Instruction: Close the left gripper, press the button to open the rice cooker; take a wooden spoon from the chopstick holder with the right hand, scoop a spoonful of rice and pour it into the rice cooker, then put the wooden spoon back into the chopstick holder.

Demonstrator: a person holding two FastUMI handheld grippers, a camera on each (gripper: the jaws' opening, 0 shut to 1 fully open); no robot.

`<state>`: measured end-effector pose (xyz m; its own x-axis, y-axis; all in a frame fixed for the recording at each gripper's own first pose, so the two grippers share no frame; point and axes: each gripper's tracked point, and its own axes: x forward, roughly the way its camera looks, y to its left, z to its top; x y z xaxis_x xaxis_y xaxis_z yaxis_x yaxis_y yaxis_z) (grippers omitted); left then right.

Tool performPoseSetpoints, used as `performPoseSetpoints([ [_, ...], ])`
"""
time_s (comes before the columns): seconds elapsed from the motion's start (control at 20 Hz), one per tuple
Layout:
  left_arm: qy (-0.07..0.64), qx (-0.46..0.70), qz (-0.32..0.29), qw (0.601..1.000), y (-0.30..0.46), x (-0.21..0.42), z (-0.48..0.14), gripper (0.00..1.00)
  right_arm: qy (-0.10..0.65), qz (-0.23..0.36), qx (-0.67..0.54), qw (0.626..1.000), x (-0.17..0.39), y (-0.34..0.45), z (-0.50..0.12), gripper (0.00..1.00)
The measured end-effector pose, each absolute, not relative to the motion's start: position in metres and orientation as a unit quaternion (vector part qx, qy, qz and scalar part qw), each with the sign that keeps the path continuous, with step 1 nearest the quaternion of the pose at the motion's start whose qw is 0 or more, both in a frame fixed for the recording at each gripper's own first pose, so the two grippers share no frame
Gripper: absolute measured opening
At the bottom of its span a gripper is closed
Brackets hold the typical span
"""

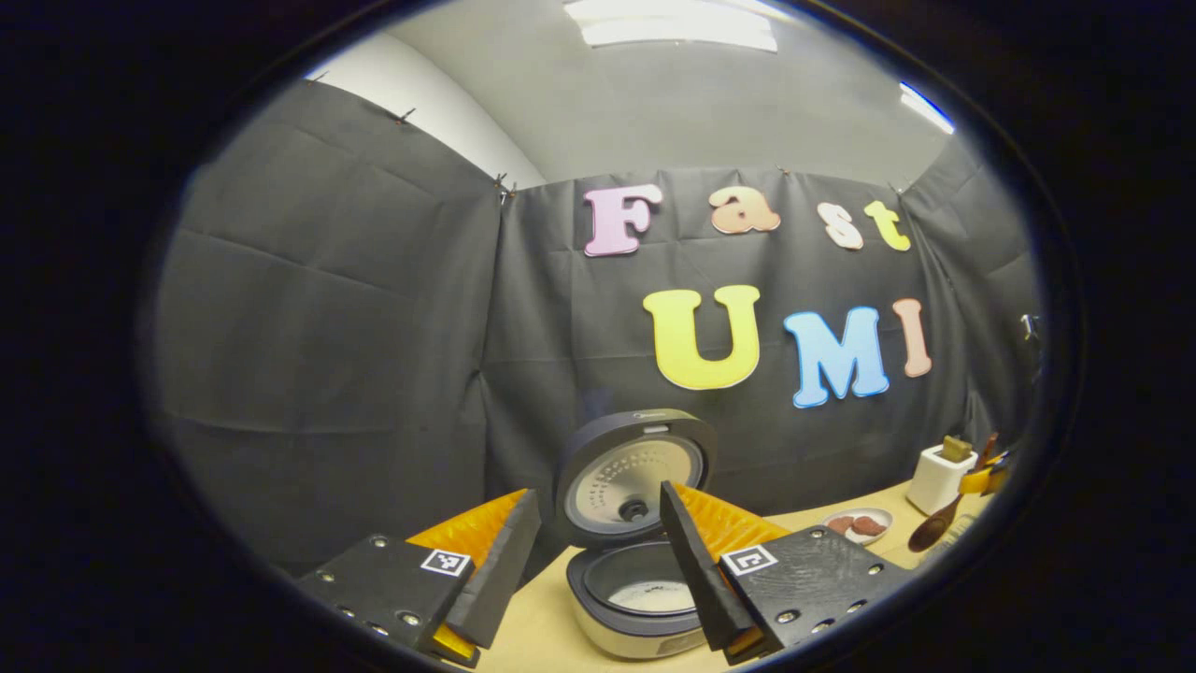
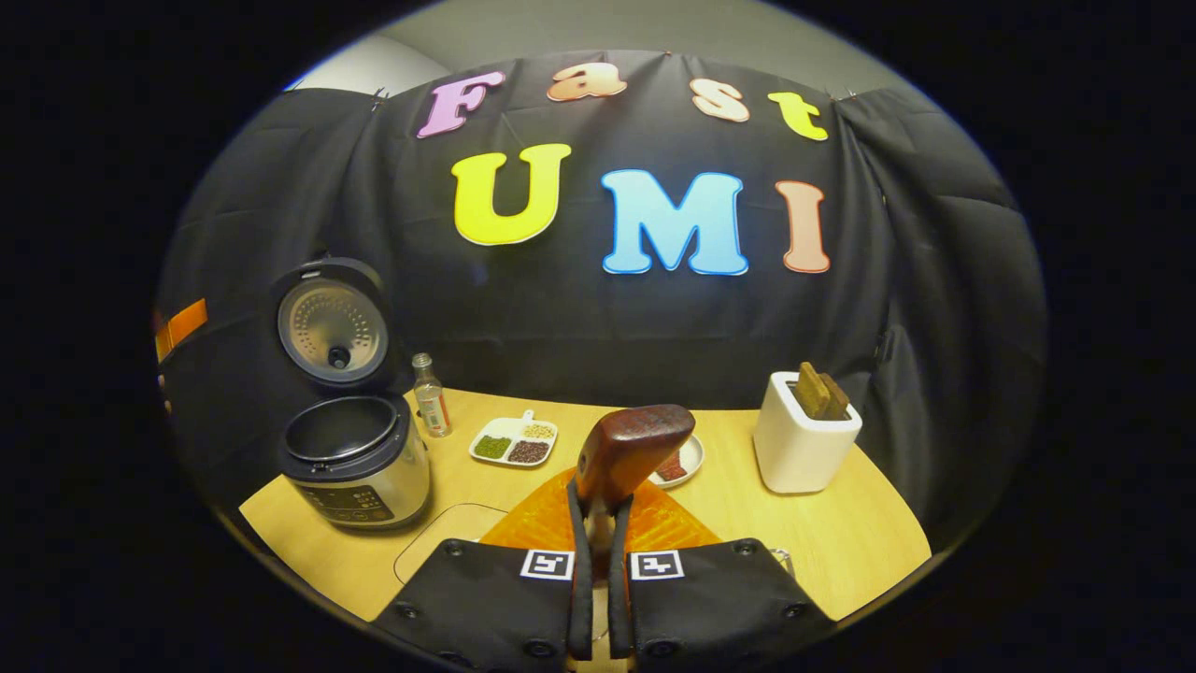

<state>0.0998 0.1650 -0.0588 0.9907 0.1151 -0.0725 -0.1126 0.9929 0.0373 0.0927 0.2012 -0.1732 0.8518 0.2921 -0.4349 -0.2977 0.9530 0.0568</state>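
Lid of the round silver-and-black rice cooker (image 2: 353,460) stands raised, so the pot is ready to receive rice. Right gripper (image 2: 598,542), jaws narrow, clamps the dark brown wooden spoon (image 2: 631,449) upright by its handle. Left gripper (image 1: 598,561) hangs wide, empty, before the cooker. White box-shaped chopstick holder (image 2: 802,439) sits well right

Reddish-brown wooden spoon (image 2: 631,449); white chopstick holder (image 2: 802,447); silver-and-black rice cooker (image 2: 355,463), pale wood table (image 2: 841,542)
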Motion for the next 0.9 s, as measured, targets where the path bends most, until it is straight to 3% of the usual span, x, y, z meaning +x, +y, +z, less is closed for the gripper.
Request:
performPoseSetpoints([
  [0.35, 0.052, 0.015, 0.061, 0.997, 0.193, 0.114, -0.079, 0.82, 0.259, 0.172, -0.062, 0.948, 0.088, 0.239, -0.225, 0.11],
  [0.9, 0.066, 0.009, 0.072, 0.995, 0.211, 0.119, -0.097, 0.81, 0.287, 0.166, -0.095, 0.939, 0.082, 0.259, -0.274, 0.08],
])
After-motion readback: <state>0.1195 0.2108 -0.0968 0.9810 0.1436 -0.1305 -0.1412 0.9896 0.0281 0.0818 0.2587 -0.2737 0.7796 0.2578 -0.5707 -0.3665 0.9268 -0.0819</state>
